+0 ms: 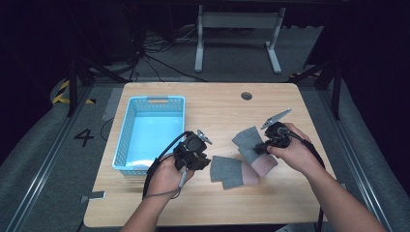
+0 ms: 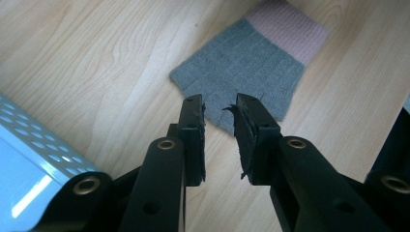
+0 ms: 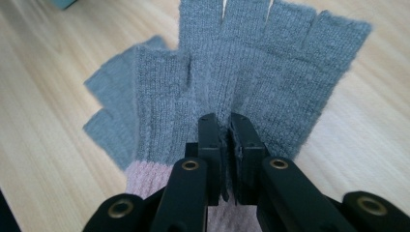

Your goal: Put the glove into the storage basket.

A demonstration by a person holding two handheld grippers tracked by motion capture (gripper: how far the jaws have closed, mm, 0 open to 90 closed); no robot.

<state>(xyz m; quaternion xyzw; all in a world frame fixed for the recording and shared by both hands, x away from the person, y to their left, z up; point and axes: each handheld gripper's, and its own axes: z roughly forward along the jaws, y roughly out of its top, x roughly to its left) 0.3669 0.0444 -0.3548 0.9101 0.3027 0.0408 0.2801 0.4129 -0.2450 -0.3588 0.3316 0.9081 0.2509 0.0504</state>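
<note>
High view: right gripper (image 1: 261,146) jaws pinch one grey glove (image 1: 251,145); left gripper (image 1: 205,152) jaws gape empty beside basket (image 1: 126,140).

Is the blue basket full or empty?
Empty as far as shows: the blue basket has a bare pale floor, and both gloves lie outside on the table.

Bare wooden table (image 1: 227,108) lies open across the far side and the near edge. A blue basket (image 1: 150,133) blocks the left side. Two grey gloves (image 1: 232,171) (image 1: 251,142) lie near the middle, between both hands.
</note>
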